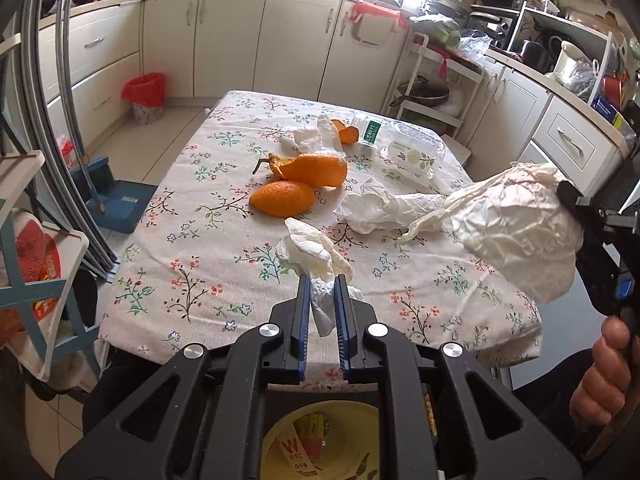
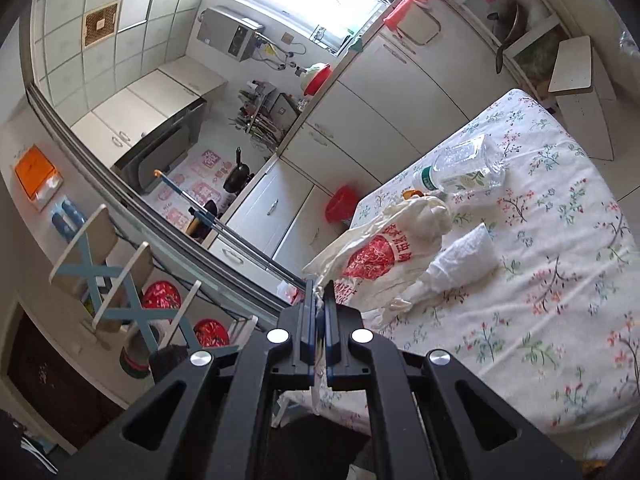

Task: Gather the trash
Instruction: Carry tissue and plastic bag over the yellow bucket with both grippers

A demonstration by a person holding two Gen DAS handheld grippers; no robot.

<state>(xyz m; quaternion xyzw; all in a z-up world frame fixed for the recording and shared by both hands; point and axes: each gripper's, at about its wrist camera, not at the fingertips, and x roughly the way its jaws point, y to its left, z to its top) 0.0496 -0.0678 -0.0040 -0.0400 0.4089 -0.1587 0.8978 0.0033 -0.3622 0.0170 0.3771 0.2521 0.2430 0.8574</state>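
My left gripper [image 1: 322, 280] is shut on a crumpled white tissue [image 1: 312, 252] at the near edge of the floral-clothed table [image 1: 192, 240]. My right gripper [image 2: 319, 280] is shut on the rim of a white plastic bag with red print [image 2: 376, 256]; the bag also shows in the left wrist view [image 1: 516, 228], held above the table's right side. More trash lies on the table: orange peels [image 1: 308, 172], another crumpled tissue [image 1: 372, 208], a far tissue [image 1: 316, 136], a clear plastic box [image 1: 412, 152] and a bottle with a green label [image 1: 370, 132].
A yellow bin [image 1: 320, 444] with wrappers inside sits below my left gripper. A red-lined bin [image 1: 146, 96] stands on the floor by the cabinets. A blue dustpan [image 1: 116, 196] and a rack [image 1: 36, 260] are left of the table. Counters with clutter run along the right.
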